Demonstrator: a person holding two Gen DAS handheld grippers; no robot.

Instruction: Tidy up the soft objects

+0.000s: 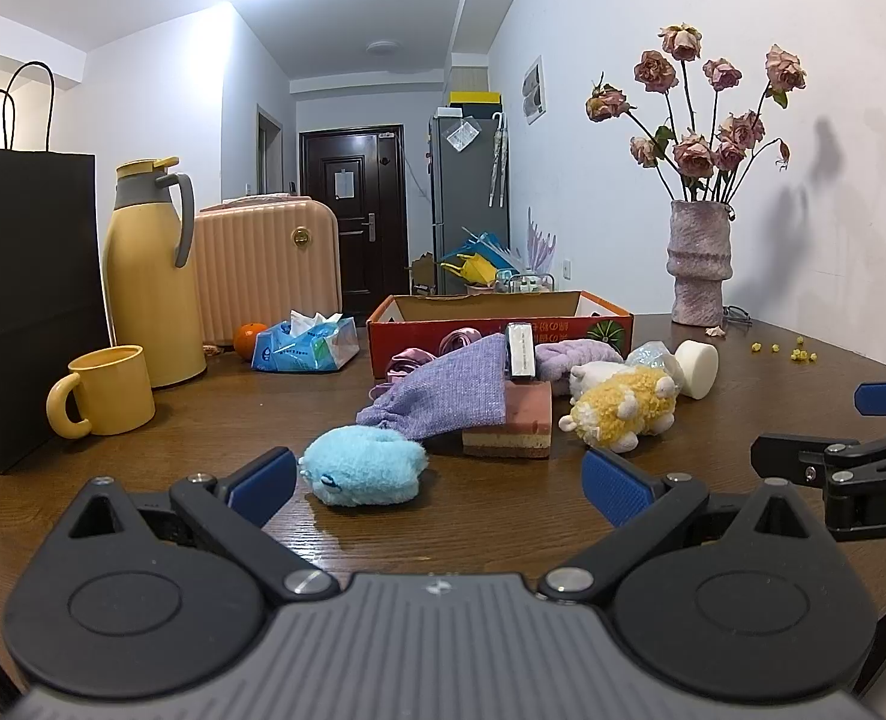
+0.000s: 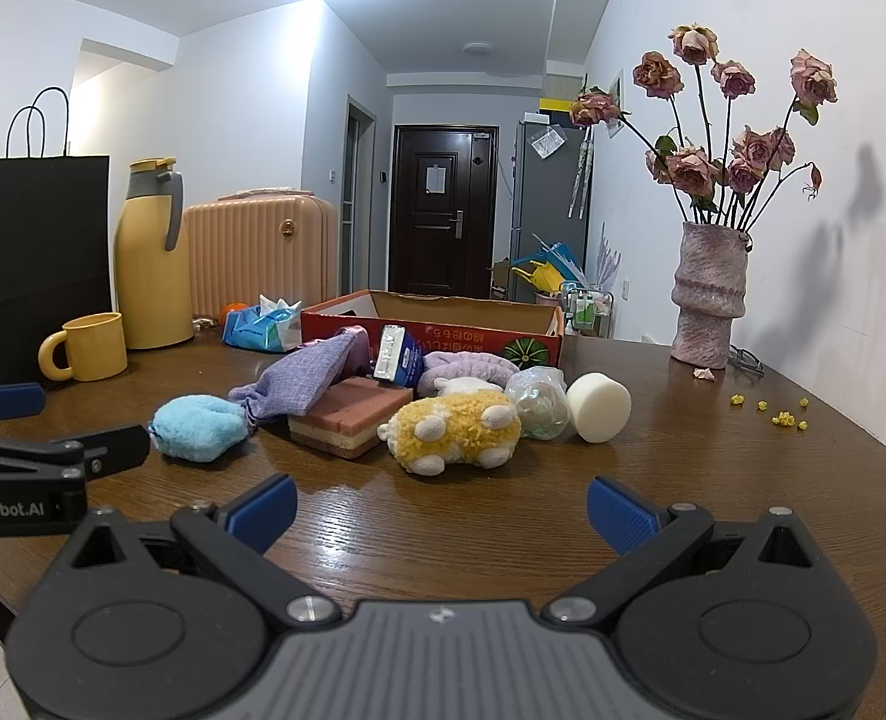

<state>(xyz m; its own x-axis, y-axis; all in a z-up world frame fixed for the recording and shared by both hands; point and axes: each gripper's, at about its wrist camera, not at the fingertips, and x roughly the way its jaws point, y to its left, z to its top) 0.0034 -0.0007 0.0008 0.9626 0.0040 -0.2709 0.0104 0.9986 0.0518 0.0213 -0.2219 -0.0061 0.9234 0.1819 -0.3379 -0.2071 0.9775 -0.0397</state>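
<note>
On the glossy wood-grain desk (image 2: 443,516), a fluffy blue plush (image 1: 362,467) is seen just ahead of the left gripper (image 1: 440,489), whose ribbed blue pads are spread wide with nothing held. The right gripper (image 2: 443,510) is likewise spread and empty, facing a woolly yellow plush (image 2: 451,432). Nearby are a layered sponge block (image 2: 353,423), a knitted purple pouch (image 2: 299,387) and a white foam cylinder (image 2: 600,407). "enRobot.AI" is read on the left gripper's side.

A yellow mug (image 1: 111,390) stands on the wooden table (image 2: 712,468) beside a yellow thermos jug (image 1: 150,276) and a black paper bag (image 1: 23,300). Dried roses fill a pink vase (image 2: 708,294) near the wall.
</note>
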